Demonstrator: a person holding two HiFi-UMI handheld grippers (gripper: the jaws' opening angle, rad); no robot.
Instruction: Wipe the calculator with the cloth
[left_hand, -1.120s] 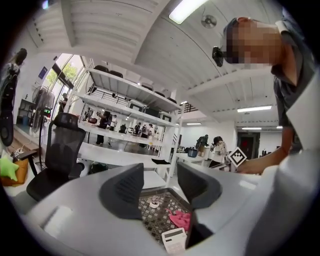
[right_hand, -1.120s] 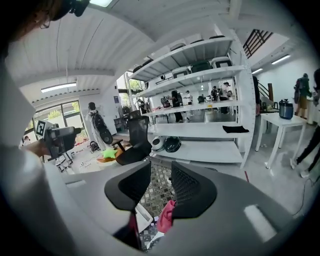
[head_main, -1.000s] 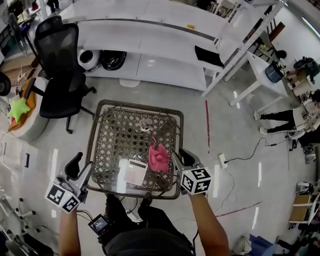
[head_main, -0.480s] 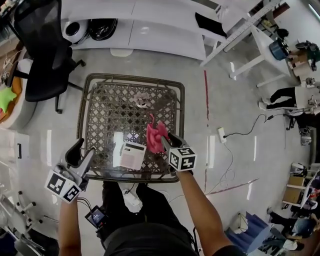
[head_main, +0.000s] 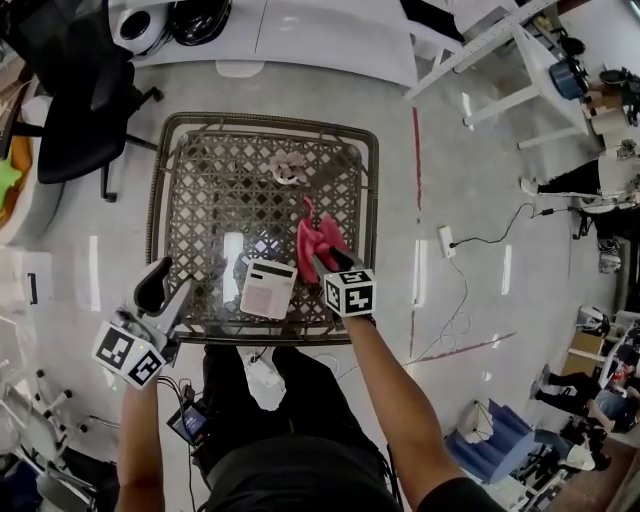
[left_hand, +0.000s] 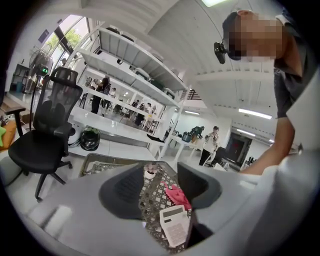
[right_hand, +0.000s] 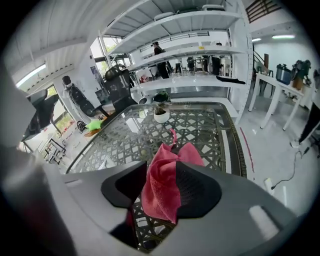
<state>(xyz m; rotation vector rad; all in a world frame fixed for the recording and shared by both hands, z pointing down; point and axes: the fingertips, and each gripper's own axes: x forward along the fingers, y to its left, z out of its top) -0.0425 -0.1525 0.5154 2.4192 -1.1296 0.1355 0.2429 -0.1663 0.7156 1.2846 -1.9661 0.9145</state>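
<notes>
A white calculator (head_main: 268, 288) lies near the front edge of the glass-topped lattice table (head_main: 160, 200). It shows low between the jaws of my left gripper view as well, as the calculator (left_hand: 175, 225). A red cloth (head_main: 318, 240) lies crumpled just right of it. My right gripper (head_main: 322, 262) points down at the cloth's near end. Its jaws are opening, and the cloth (right_hand: 167, 180) sits between them on the table. My left gripper (head_main: 170, 280) hangs open off the table's front left corner, nothing between its jaws, and the cloth (left_hand: 177, 196) shows beyond them.
A small white pot (head_main: 288, 167) stands toward the table's far side. A black office chair (head_main: 70, 100) is at the far left of the table. White shelving and desks stand beyond it. A cable and power strip (head_main: 444, 240) lie on the floor to the right.
Both grippers have come down. The right one moved in from the table's right edge onto the cloth's near end and its jaws widened. The left stays off the front left corner.
</notes>
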